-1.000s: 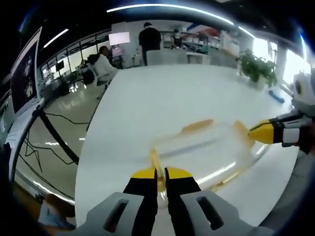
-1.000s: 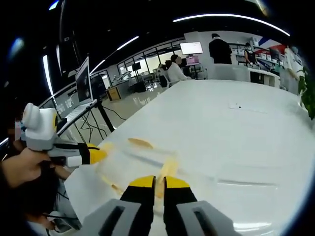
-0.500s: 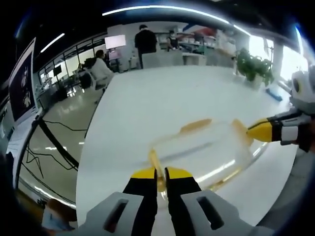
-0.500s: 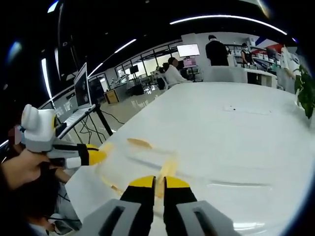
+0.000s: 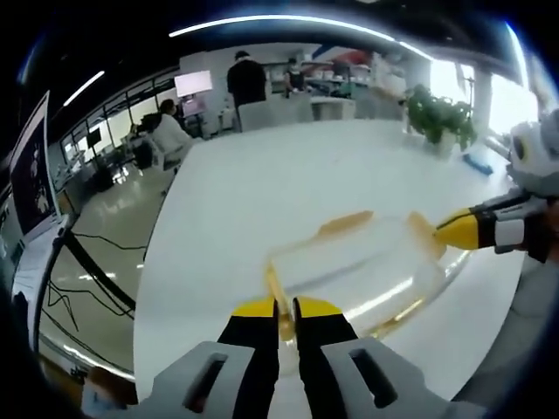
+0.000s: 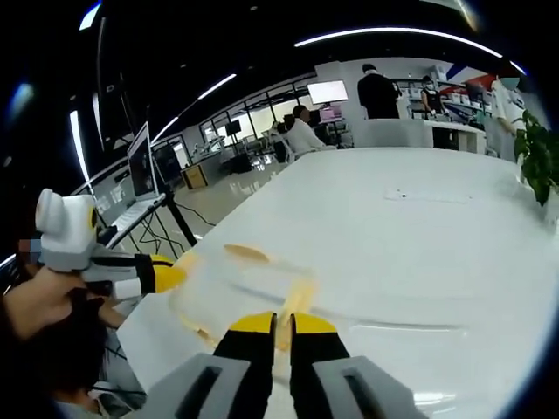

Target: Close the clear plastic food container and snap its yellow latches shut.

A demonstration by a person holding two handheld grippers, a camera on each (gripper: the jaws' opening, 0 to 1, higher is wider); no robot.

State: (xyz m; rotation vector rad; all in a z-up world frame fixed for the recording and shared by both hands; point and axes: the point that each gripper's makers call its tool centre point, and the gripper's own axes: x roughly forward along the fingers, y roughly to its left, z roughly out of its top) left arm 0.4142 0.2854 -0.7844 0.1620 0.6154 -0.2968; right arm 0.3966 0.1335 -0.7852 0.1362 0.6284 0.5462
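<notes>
Clear plastic food container (image 5: 354,275) at lower centre of left gripper view, resting on white table (image 5: 262,183) near its near edge, lid apparently down on the base. Same container at lower left of right gripper view (image 6: 236,292), faint against the white surface.

Yellow latches noted: one at the far long side (image 5: 345,223), one at the right end (image 5: 421,234), one at the near end between the jaws of the left gripper (image 5: 286,307). In right gripper view, one latch at the far side (image 6: 247,253) and one running up from the jaws (image 6: 297,301).

Left gripper clenched on the near-end latch, jaws nearly together with a sliver of yellow between. Right gripper (image 6: 284,325) likewise pinched on the latch at its own end; seen from the left gripper view at right of frame (image 5: 454,232), yellow tip touching the right-end latch.

Judged purpose: opposing grips at both ends steady the box and press the end latches down together. Far-side latch apparently not yet engaged; seating not verifiable through clear plastic.

Beyond: potted plant (image 5: 437,122) upper right, people seated and standing upper centre.
</notes>
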